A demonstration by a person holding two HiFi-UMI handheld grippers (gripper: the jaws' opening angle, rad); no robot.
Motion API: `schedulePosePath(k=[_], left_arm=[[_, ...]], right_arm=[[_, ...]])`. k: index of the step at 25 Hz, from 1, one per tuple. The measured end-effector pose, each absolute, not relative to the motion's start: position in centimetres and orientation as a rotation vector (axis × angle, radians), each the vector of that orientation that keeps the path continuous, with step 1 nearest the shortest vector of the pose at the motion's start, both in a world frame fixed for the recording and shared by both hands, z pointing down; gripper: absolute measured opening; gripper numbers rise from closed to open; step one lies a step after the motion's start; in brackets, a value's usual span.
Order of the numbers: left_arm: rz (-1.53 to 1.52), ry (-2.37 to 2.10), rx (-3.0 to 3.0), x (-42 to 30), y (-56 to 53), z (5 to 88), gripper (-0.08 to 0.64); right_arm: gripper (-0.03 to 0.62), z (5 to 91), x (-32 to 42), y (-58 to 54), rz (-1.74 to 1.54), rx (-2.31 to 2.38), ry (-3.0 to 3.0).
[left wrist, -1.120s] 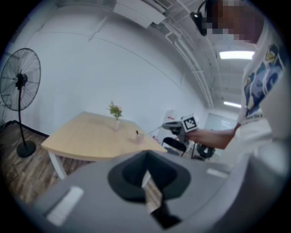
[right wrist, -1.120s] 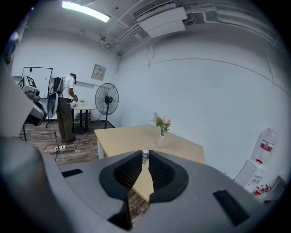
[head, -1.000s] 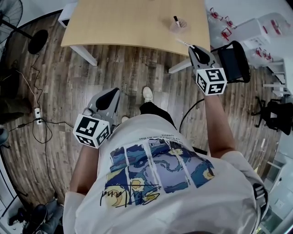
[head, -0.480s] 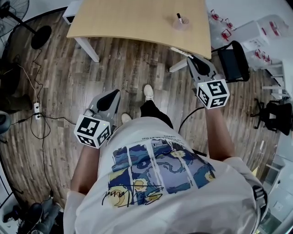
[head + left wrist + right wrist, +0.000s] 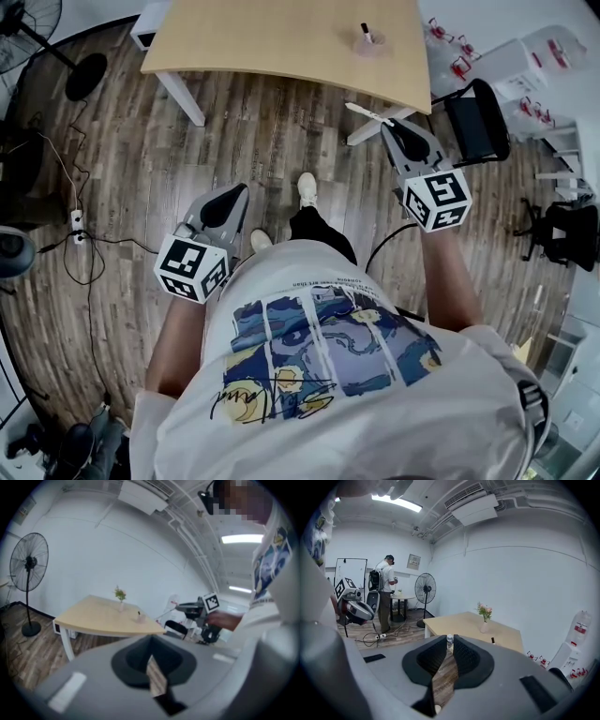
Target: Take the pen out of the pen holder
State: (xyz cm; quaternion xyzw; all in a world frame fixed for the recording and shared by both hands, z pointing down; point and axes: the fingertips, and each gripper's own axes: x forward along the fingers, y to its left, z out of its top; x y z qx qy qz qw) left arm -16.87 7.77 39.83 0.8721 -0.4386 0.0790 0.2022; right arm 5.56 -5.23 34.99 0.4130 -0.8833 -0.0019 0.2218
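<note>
A light wooden table (image 5: 272,47) stands ahead of me, and on it the small clear pen holder (image 5: 367,43) has one dark-capped pen left upright in it. My right gripper (image 5: 393,127) is off the table's near edge, over the floor, shut on a thin white pen (image 5: 367,112) that sticks out to its left. In the right gripper view the pen's tip (image 5: 449,640) shows between the shut jaws, with the pen holder (image 5: 492,641) far beyond. Low at my left side my left gripper (image 5: 229,195) is shut with nothing in it.
A black chair (image 5: 478,122) stands by the table's right corner, with white containers (image 5: 525,56) behind it. A fan (image 5: 28,23) and floor cables with a power strip (image 5: 77,230) lie left. A flower vase (image 5: 483,620) is on the table. Another person (image 5: 386,595) stands far off.
My right gripper with the white pen has drawn back from the table's edge toward me. The table and pen holder have slid farther away. The left gripper has stayed put.
</note>
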Motion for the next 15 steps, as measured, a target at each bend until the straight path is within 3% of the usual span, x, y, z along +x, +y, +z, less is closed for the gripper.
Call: schedulePosePath(k=[15], left_arm=[[0.218,-1.197,2.445,-17.0,8.4,39.8,0.008]], right_arm=[[0.038,34.0,4.9,-3.7,0.000,1.154,-2.448]])
